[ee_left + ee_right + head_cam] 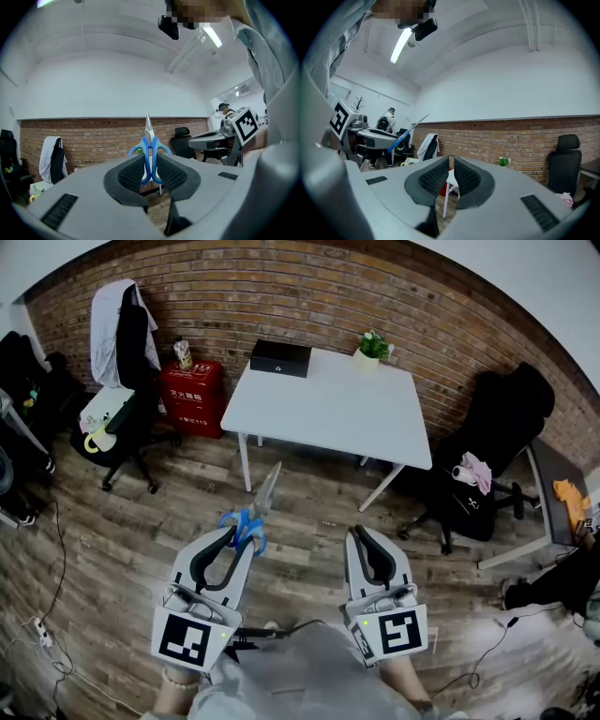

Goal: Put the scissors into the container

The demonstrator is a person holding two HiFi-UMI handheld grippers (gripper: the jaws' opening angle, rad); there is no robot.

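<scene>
- Above the wooden floor (309,512), just short of the white table (328,413), you are holding both grippers side by side.
- Your left gripper (150,168) is clamping the scissors (149,152) by their blue handles, with the blades pointing away toward the table.
- Your right gripper (451,176) is carrying nothing; its jaws are standing almost together, with only a thin slit between the pads.
- The black box (280,358) is sitting at the table's far left corner, well apart from the scissors.
</scene>
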